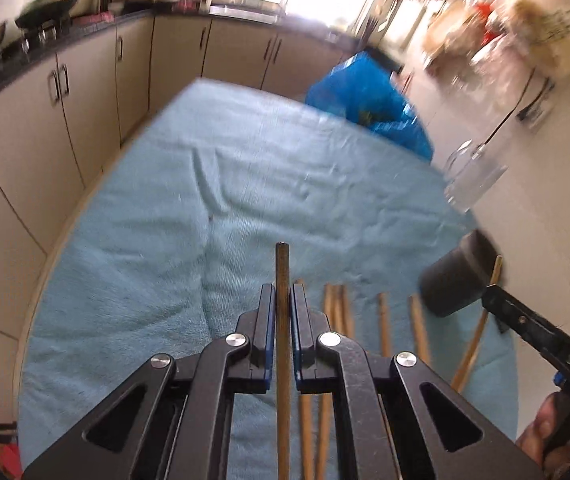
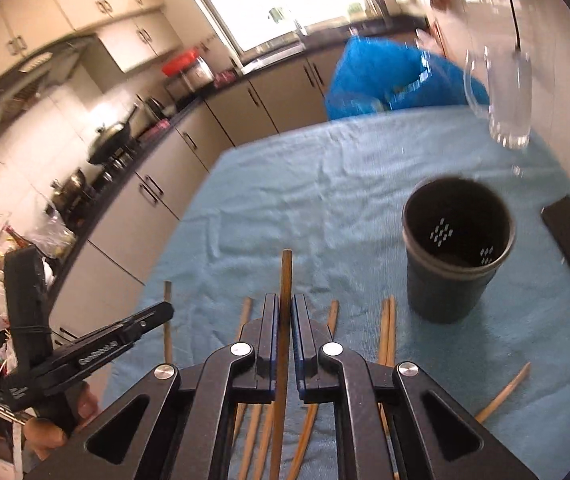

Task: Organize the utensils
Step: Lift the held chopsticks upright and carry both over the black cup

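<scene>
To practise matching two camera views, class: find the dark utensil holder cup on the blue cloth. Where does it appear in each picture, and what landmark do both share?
Left wrist view: the dark holder cup sits at the right edge, partly blurred, beside the loose chopsticks.
Right wrist view: the cup stands right of centre, upright, its mouth open.
Shared landmark: the blue bag beyond the cloth's far edge.

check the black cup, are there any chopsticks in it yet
No, the black cup stands empty on the blue cloth, its perforated inside bare.

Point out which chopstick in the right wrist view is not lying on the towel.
The chopstick clamped upright between the right gripper pads; the other chopsticks lie flat on the blue towel.
</scene>
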The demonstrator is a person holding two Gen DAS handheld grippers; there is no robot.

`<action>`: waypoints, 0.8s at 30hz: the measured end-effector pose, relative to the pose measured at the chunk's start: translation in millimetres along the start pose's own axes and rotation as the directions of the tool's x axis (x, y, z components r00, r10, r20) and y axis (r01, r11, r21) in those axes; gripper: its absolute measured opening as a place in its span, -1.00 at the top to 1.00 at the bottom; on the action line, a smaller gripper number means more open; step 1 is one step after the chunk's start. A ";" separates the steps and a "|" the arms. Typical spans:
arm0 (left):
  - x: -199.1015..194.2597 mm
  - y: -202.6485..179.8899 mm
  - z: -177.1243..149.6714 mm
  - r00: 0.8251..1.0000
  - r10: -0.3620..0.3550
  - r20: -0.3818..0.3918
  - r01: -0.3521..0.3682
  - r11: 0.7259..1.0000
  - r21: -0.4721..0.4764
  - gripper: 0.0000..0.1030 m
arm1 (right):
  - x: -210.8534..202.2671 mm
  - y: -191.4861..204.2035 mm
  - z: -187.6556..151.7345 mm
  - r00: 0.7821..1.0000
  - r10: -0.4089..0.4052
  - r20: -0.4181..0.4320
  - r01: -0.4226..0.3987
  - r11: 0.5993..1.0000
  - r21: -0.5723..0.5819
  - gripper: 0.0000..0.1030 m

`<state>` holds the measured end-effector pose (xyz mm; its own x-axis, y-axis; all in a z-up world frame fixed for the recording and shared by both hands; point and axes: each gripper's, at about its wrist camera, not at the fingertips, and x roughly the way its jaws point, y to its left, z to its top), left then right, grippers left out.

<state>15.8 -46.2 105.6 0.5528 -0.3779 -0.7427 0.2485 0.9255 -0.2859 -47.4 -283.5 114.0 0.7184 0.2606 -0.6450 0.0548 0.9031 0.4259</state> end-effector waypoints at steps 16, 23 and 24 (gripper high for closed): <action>-110.3 -37.6 -28.8 0.959 0.001 0.284 -0.022 0.997 0.068 0.87 | -103.7 37.3 -34.7 0.954 0.067 0.292 -0.022 0.987 -0.156 0.87; -123.0 -43.8 -30.1 0.953 0.001 0.303 -0.025 0.997 0.073 0.87 | -118.2 30.4 -38.1 0.948 0.072 0.310 -0.032 0.991 -0.133 0.87; -125.4 -44.1 -31.3 0.952 0.001 0.307 -0.024 0.997 0.073 0.87 | -120.9 28.8 -38.0 0.947 0.074 0.312 -0.035 0.991 -0.126 0.87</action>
<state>-89.4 -38.8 192.4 0.7701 -0.3673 -0.5215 0.2924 0.9299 -0.2231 -159.0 -276.0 180.2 0.9008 0.2069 -0.3818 -0.0588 0.9292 0.3649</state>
